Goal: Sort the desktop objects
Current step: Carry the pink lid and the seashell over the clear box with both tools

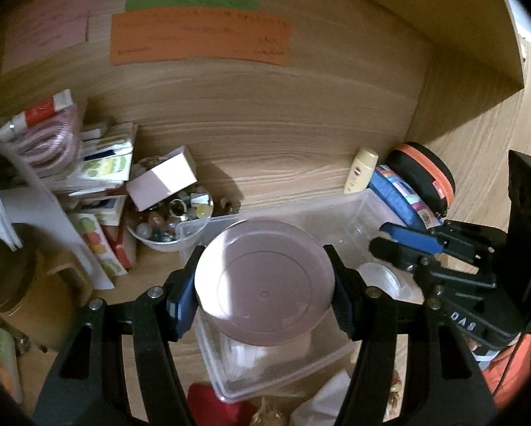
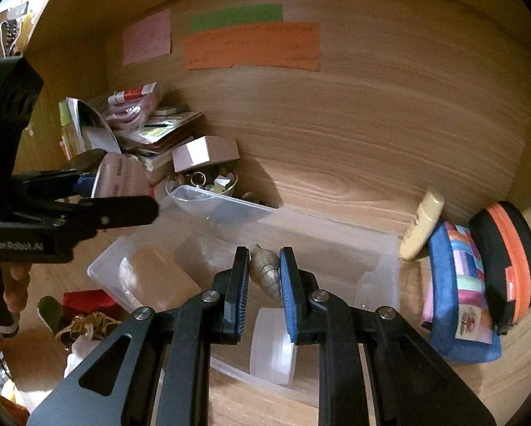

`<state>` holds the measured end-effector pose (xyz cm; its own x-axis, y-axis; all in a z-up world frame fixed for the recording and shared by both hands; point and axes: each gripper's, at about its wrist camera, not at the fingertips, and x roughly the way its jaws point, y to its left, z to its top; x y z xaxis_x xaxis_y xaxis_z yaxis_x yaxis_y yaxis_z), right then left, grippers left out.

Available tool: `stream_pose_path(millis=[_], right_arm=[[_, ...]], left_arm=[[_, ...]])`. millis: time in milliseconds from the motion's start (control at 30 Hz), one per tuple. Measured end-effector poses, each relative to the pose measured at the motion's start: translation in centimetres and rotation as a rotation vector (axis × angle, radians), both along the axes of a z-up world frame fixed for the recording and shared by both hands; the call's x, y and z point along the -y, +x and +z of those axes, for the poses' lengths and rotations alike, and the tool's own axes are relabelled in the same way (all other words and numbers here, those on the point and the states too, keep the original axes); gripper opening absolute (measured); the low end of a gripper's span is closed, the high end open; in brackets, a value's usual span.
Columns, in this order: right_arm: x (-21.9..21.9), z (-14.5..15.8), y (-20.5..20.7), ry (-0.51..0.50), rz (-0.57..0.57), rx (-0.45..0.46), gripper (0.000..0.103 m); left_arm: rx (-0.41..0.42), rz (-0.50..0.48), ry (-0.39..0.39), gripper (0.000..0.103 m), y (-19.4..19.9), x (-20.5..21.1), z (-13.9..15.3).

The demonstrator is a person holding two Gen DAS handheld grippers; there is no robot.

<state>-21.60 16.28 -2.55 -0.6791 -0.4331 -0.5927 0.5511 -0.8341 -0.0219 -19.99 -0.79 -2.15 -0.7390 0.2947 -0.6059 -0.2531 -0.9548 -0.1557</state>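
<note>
My left gripper (image 1: pixel 264 282) is shut on a round pale pink plastic container (image 1: pixel 265 280), its flat lid facing the camera, held above a clear plastic bin (image 1: pixel 300 209). From the right wrist view the same pink container (image 2: pixel 121 177) shows on edge between the left gripper's (image 2: pixel 123 191) fingers at the far left. My right gripper (image 2: pixel 264 277) is shut on a beige spiral seashell (image 2: pixel 265 271), its pointed tip towards the camera, over the clear bin (image 2: pixel 300 227). A small clear round tub (image 2: pixel 274 348) lies in the bin below the shell.
A bowl of marbles and trinkets (image 1: pixel 169 220) with a pink box (image 1: pixel 162 177) stands behind the bin, beside a heap of books and packets (image 1: pixel 98 163). At right lean a cream tube (image 2: pixel 421 227), a blue patchwork pouch (image 2: pixel 460 291) and a black-and-orange round case (image 2: pixel 510 259). Coloured paper notes (image 2: pixel 251 46) hang on the wooden back wall.
</note>
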Motion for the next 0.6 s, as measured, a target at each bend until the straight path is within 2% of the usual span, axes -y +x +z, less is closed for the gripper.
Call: stream_pose_path(millis=[600], right_arm=[[2.4, -3.2, -2.9, 0.115, 0.023, 0.059, 0.016]], left_arm=[[0.087, -0.030, -0.028, 0.062, -4.6, -1.7, -2.9]])
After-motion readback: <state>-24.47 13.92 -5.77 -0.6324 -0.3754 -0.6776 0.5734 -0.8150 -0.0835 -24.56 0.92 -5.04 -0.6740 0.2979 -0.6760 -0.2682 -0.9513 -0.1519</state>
